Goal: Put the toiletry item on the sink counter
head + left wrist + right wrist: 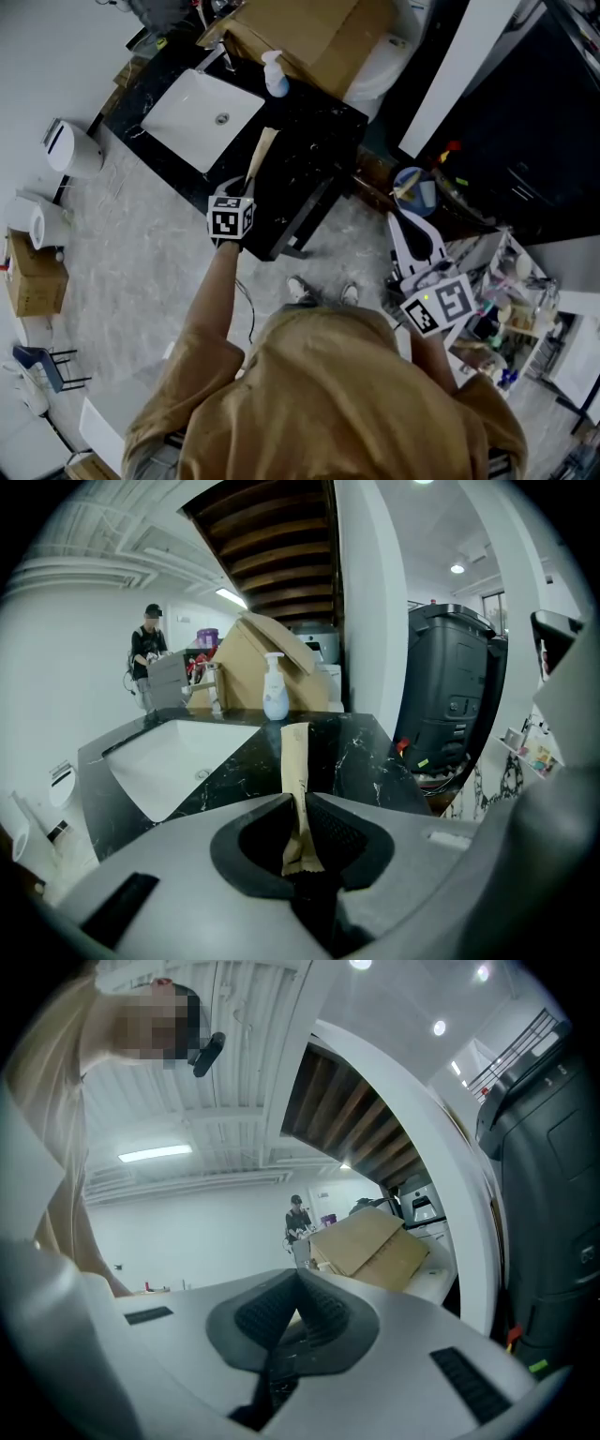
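Note:
The toiletry item is a long tan paper packet (261, 156) (295, 761). My left gripper (247, 186) (298, 797) is shut on its near end. The packet sticks out over the black marble sink counter (314, 141) (361, 752), just right of the white basin (202, 112) (173, 757); I cannot tell whether its far tip touches the stone. My right gripper (409, 221) (297, 1277) is held off to the right, away from the counter, with its jaws together and nothing between them.
A white pump bottle (275, 75) (275, 692) stands at the counter's back, beside a tilted cardboard box (309, 33) (253, 658). A dark bin (455, 696) stands right of the counter. A rack of small items (511, 300) is at my right. A person (147, 658) stands far behind.

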Tool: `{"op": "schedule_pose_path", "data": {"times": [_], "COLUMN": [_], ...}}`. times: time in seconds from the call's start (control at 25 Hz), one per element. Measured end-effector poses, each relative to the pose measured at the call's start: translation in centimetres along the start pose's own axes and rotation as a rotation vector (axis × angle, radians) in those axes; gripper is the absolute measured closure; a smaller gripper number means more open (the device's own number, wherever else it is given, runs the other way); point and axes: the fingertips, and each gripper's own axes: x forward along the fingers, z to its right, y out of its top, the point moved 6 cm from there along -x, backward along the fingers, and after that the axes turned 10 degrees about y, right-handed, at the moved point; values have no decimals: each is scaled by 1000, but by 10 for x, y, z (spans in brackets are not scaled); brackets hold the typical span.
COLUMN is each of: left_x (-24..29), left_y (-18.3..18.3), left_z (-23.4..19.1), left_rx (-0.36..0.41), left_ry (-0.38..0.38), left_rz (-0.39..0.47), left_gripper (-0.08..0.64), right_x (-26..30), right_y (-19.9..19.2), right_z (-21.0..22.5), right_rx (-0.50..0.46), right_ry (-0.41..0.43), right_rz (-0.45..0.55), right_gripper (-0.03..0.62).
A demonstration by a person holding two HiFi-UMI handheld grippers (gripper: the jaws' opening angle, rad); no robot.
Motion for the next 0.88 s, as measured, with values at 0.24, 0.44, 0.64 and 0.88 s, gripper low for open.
{"op": "schedule_pose_path", "data": {"times": [0.24,0.44,0.64,0.88], "left_x": [7,9,11,12], "left_y": [-2,-5,-9,-12], "left_z": [6,14,17,17], "left_rx": [-8,10,37,70], "left_ry": [-4,-5,7,48], "left_rz": [-16,-29,-61,-97], "left_gripper": [523,523,523,507], "right_x": [-7,-16,-20,-30], "right_y": [7,7,6,7], "right_z": [0,1,1,3], "right_rx": [-17,-16,-10,-5], "right_ry": [-7,-11,-2,6], "right_rz": [3,-4,-12,-22], "right_gripper": [592,591,591,591]}}
